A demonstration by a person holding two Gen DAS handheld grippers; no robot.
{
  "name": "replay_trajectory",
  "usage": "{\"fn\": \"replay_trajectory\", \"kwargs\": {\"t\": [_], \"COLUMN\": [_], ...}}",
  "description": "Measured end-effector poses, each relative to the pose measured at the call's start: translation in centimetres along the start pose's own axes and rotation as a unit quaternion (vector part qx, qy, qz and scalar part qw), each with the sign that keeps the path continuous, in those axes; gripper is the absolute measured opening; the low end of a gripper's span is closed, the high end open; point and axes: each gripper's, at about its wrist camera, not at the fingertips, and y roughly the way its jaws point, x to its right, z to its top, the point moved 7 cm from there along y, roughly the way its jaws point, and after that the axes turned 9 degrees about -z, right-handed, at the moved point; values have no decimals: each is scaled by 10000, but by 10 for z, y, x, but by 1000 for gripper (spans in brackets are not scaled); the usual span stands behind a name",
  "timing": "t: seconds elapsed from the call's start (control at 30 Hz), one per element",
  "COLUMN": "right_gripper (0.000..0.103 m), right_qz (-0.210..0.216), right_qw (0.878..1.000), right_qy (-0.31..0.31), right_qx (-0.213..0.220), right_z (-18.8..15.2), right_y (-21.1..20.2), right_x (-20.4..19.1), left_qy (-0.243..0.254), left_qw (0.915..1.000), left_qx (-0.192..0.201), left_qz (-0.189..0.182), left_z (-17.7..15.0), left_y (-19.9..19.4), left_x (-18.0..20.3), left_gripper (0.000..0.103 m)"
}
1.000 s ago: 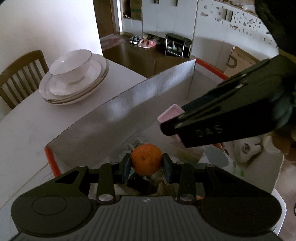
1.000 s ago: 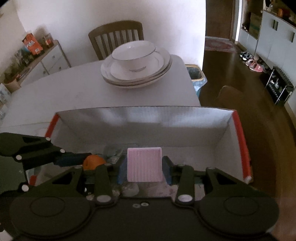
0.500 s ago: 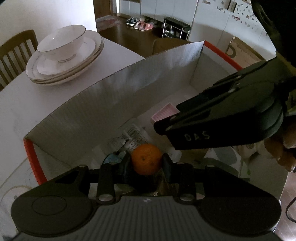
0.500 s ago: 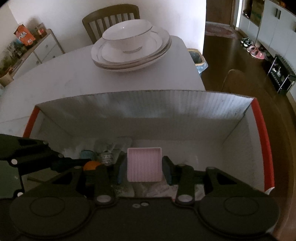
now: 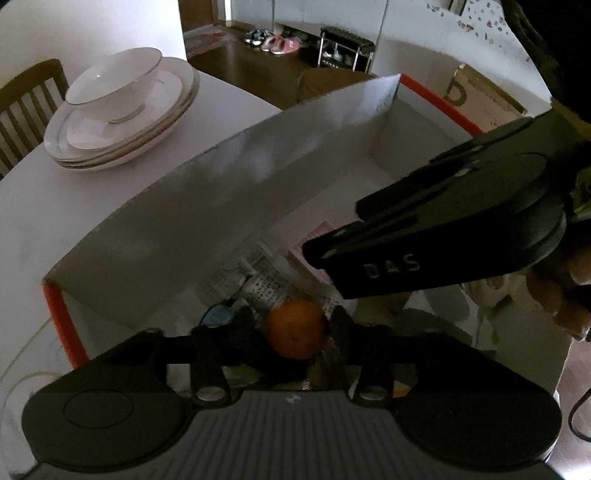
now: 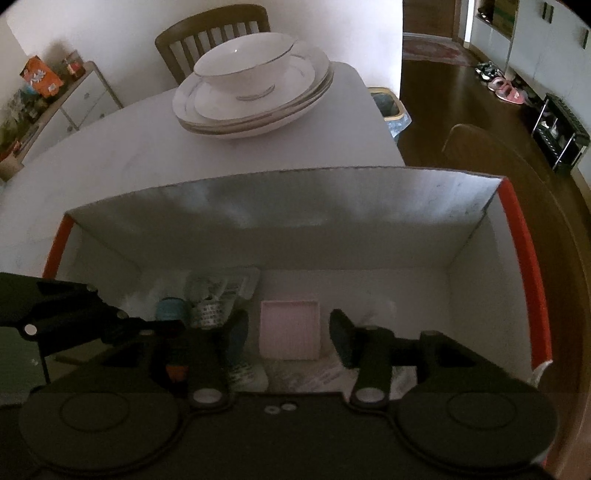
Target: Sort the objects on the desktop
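A white cardboard box with orange rims (image 5: 229, 192) (image 6: 280, 218) stands on the table. Both grippers hang inside it. My left gripper (image 5: 291, 325) has its jaws spread; an orange (image 5: 296, 328) sits between them, touching the right finger, with a gap to the left finger. My right gripper (image 6: 288, 332) is open, its fingers clear of a pink ribbed box (image 6: 290, 334) that lies on the box floor. The right gripper also shows in the left wrist view (image 5: 443, 240).
Packets and small jars (image 6: 210, 299) lie on the box floor at the left. A bowl on stacked plates (image 6: 255, 85) stands on the table (image 6: 110, 162) beyond the box. A wooden chair (image 6: 212, 31) stands behind the table.
Both grippers moved lower into the box. The right gripper opened and let go of the pink box. The left jaws spread around the orange.
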Motion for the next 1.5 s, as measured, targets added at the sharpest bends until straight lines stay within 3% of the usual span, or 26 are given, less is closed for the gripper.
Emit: {"fn": "replay_trajectory", "kwargs": {"t": [0.07,0.7,0.9,1.13,1.23,1.43,1.5], "right_gripper": [53,60,61,62,63,67,70], "right_qz": [-19,426,484,455,428,230,202], "right_qw": [10000,9973,9957,9940,9928,9885,9868], "right_qy": [4,116,134,79,82,-41,-66], "right_qx": [28,583,784,994,1117,1492,1606], "right_z": [0,-18,-34,-53,-59,-72,-75], "right_y": [-4,-78,-99,-119,-125,-138,-142], "right_x": [1,8,10,13,14,14,13], "left_qy": [-53,-201,-99,-36,7,-24,-85], "left_qw": [9999,9970,9949,9929,9913,9889,9881], "left_qx": [107,743,991,1156,1266,1435,1483], "left_qz": [-12,-45,155,264,368,389,388], "left_z": [1,-11,-18,-27,-32,-41,-44], "left_y": [-4,-58,-80,-95,-100,-111,-114], "left_x": [0,20,28,35,37,40,40], "left_gripper": [59,61,61,61,68,69,74]}}
